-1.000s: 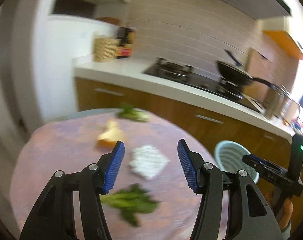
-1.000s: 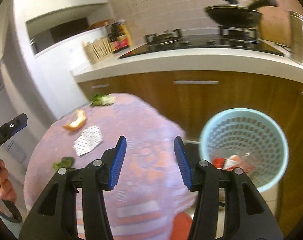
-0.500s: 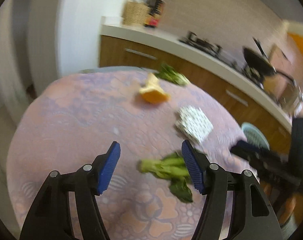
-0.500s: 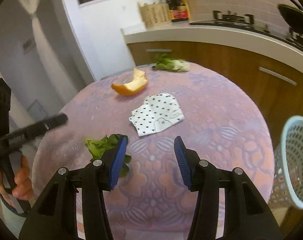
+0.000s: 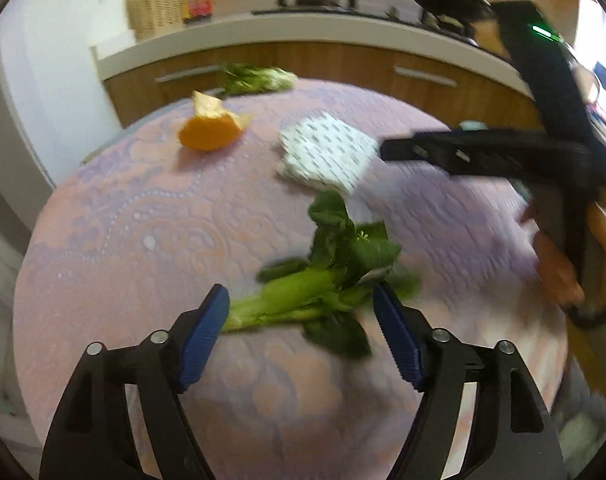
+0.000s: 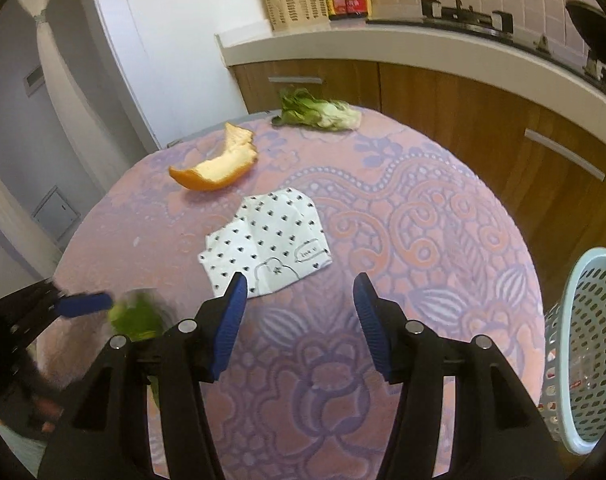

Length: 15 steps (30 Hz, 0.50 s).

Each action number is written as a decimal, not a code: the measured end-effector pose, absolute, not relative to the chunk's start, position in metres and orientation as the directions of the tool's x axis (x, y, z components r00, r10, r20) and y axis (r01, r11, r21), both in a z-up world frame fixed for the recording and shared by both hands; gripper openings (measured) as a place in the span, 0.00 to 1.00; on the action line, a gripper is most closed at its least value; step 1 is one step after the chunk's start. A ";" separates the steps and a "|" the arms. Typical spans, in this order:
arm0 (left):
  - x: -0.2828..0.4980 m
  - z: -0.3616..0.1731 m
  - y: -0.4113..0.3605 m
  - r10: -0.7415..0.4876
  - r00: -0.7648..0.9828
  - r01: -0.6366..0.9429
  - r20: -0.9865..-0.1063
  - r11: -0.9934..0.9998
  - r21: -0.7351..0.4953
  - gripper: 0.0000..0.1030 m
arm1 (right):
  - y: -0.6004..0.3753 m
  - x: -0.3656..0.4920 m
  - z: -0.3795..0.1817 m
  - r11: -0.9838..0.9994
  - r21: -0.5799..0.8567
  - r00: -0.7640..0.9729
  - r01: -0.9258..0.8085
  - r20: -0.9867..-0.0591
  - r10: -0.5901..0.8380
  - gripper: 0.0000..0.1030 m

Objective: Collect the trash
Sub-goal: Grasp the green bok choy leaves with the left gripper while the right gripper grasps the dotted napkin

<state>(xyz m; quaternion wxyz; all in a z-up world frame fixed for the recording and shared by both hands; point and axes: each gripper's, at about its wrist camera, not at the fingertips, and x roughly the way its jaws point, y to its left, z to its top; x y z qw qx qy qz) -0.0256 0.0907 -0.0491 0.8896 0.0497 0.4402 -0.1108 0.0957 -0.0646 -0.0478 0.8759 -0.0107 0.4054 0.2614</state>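
**Loose greens and a crowded approach could spoil the pick-up**

Taking the leafy green stalk (image 5: 303, 296) as the landmark: the left gripper (image 5: 299, 320) sits right over it, jaws apart and widening, the stalk lying between the blue pads but not pressed by either. The stalk lies crosswise and its leaves splay past the right pad, so a closing pinch may catch only limp leaf, and the bunch could tear or slip free on the lift. The patterned tablecloth (image 5: 123, 248) beneath is soft; pads driven too low might snag and drag it, shifting everything on it.

Just beyond the stalk lies the spotted paper napkin (image 6: 267, 244). The right gripper (image 6: 299, 312) hangs near its closest corner, empty jaws apart and opening. With both tools working close together, they could knock each other.

Farther off rest the orange peel (image 6: 215, 168) and, at the far table edge, another bunch of greens (image 6: 319, 112), which a tugged cloth might tip off. The pale blue basket (image 6: 587, 360) stands off to the right, beside the table; a weak grip could drop scraps on the way there.
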 end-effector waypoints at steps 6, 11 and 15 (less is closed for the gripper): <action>-0.033 -0.042 0.080 -0.148 0.598 0.309 -0.788 0.949 0.056 0.69 | -0.072 0.096 -0.049 0.857 0.225 0.546 -0.464 -0.689 0.477 0.51; -0.026 -0.047 0.081 -0.177 0.589 0.391 -0.788 0.916 0.086 0.69 | -0.075 0.089 -0.046 0.849 0.217 0.561 -0.482 -0.668 0.489 0.56; -0.020 -0.063 0.080 -0.178 0.529 0.398 -0.830 0.916 0.057 0.69 | -0.075 0.087 -0.045 0.853 0.211 0.572 -0.478 -0.662 0.485 0.56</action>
